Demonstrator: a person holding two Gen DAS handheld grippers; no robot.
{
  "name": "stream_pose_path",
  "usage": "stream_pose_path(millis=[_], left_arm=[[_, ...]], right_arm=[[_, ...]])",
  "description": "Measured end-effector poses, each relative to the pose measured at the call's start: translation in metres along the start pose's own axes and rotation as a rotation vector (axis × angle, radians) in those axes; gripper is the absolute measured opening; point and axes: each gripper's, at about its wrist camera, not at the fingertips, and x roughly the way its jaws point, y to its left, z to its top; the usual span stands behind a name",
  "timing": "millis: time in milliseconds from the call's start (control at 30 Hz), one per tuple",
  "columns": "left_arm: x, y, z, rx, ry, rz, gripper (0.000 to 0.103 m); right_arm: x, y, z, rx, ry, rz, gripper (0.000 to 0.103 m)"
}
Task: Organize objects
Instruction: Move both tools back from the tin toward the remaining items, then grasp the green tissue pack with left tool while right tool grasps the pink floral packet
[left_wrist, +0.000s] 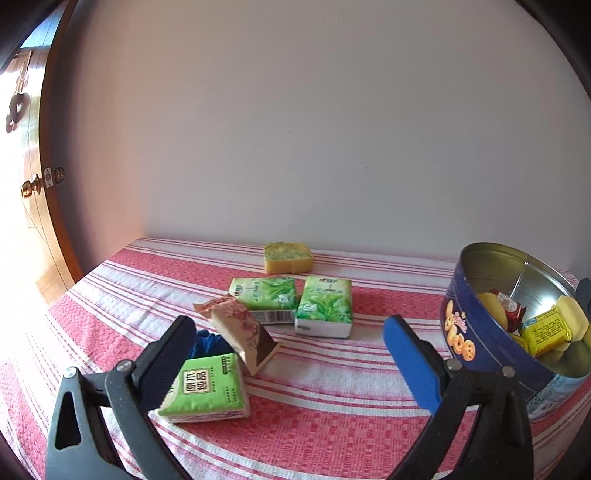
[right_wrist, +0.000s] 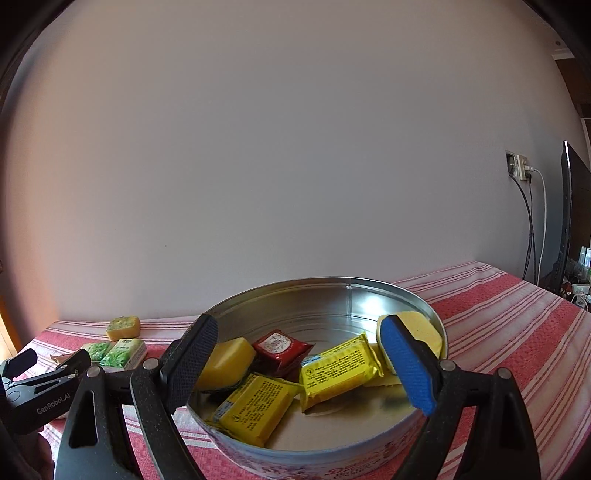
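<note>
Over the striped tabletop (left_wrist: 332, 398), left tongs (left_wrist: 291, 354) gape beside tissue packs (left_wrist: 325, 306), while right tongs (right_wrist: 306, 360) hang open above the tin (right_wrist: 436, 325).

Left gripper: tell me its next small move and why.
Probably ease the left gripper down and left so its open fingers straddle the green tissue pack. That pack lies nearest, right beside the black finger, while the cookie tin already holds snacks and sponges. Other packs lie farther back on the striped cloth.
</note>
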Motion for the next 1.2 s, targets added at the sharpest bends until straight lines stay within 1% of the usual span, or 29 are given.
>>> stream_pose_path(millis=[100, 200, 300, 400, 567, 600, 633, 667, 700, 733, 800, 867, 967, 1100, 1200], left_arm=[[0.007, 0.022, -0.001, -0.015, 0.047, 0.037, 0.103], [0.017, 0.043, -0.004, -0.042, 0.122, 0.063, 0.103], [0.028, 0.058, -0.009, -0.071, 0.202, 0.071, 0.103], [0.043, 0.065, -0.015, -0.089, 0.298, 0.045, 0.102], [0.065, 0.075, -0.025, -0.154, 0.418, 0.004, 0.101], [0.066, 0.075, -0.025, -0.145, 0.414, 0.001, 0.100], [0.066, 0.074, -0.025, -0.131, 0.415, -0.007, 0.095], [0.066, 0.073, -0.025, -0.109, 0.419, -0.004, 0.094], [0.066, 0.072, -0.025, -0.095, 0.420, -0.009, 0.091], [0.066, 0.073, -0.024, -0.082, 0.417, -0.017, 0.085], [0.065, 0.074, -0.024, -0.052, 0.411, -0.032, 0.076], [0.067, 0.080, -0.022, -0.033, 0.411, -0.063, 0.075], [0.067, 0.089, -0.021, -0.031, 0.407, -0.079, 0.074], [0.065, 0.108, -0.018, -0.049, 0.399, -0.070, 0.074], [0.059, 0.129, -0.013, -0.102, 0.365, -0.057, 0.074]], right_arm=[[0.002, 0.021, -0.004, -0.018, 0.016, 0.031, 0.092], [0.004, 0.040, -0.007, -0.029, 0.032, 0.057, 0.092], [0.005, 0.059, -0.009, -0.039, 0.041, 0.087, 0.092], [0.009, 0.077, -0.011, -0.054, 0.058, 0.114, 0.092], [0.015, 0.096, -0.013, -0.076, 0.088, 0.145, 0.092], [0.016, 0.099, -0.013, -0.081, 0.095, 0.152, 0.092], [0.015, 0.104, -0.015, -0.088, 0.103, 0.161, 0.092], [0.016, 0.107, -0.015, -0.093, 0.111, 0.166, 0.092], [0.019, 0.108, -0.016, -0.094, 0.118, 0.168, 0.092], [0.019, 0.110, -0.016, -0.094, 0.125, 0.170, 0.092], [0.022, 0.112, -0.017, -0.093, 0.142, 0.175, 0.092], [0.026, 0.117, -0.019, -0.098, 0.162, 0.181, 0.092], [0.030, 0.124, -0.020, -0.108, 0.180, 0.191, 0.092], [0.033, 0.134, -0.021, -0.120, 0.200, 0.219, 0.092], [0.040, 0.148, -0.025, -0.139, 0.241, 0.276, 0.092]])
